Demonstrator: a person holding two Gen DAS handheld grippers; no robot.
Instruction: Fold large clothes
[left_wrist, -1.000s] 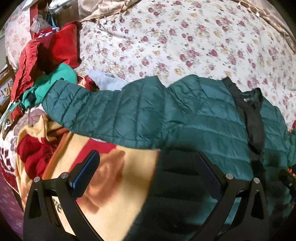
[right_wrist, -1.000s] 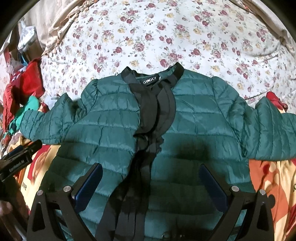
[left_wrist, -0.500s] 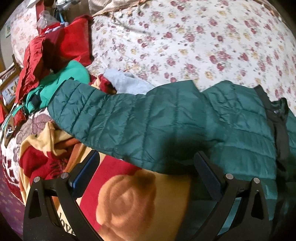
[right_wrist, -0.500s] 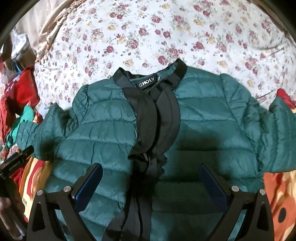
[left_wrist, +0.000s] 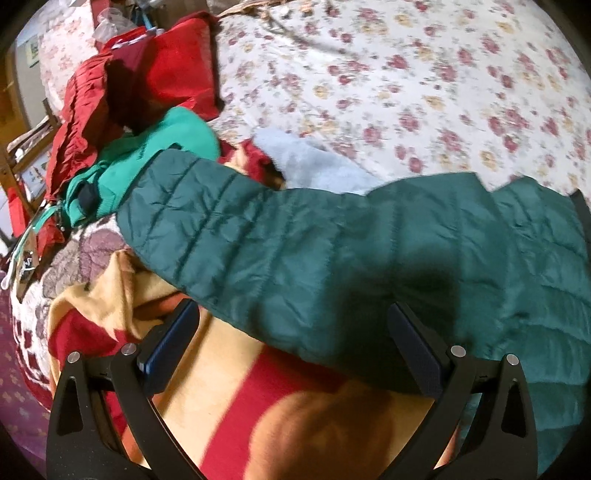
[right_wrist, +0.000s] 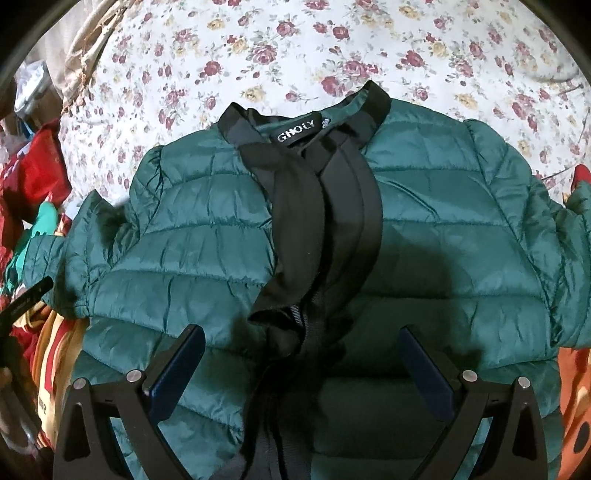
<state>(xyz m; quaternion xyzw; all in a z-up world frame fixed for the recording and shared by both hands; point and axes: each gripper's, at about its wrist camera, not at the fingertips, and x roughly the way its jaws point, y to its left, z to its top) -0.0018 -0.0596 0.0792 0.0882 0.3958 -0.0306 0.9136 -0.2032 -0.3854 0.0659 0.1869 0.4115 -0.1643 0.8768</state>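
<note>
A dark green quilted puffer jacket (right_wrist: 443, 240) lies front up on the bed, with a black collar and black front band (right_wrist: 325, 206). Its left sleeve (left_wrist: 258, 240) stretches out to the left over a patterned blanket. My left gripper (left_wrist: 295, 343) is open and empty, just above the sleeve's lower edge. My right gripper (right_wrist: 303, 362) is open and empty over the jacket's middle, near the black front band. The left gripper's tip shows at the left edge of the right wrist view (right_wrist: 26, 302).
A floral bedsheet (right_wrist: 295, 44) lies beyond the jacket. A pile of red (left_wrist: 147, 81) and bright green (left_wrist: 166, 144) clothes sits at the left. A yellow and red blanket (left_wrist: 258, 406) lies under the sleeve. A pale blue cloth (left_wrist: 306, 166) lies behind the sleeve.
My left gripper has moved left along the sleeve, away from the jacket body. My right gripper has moved closer to the jacket's collar area. Both stay open.
</note>
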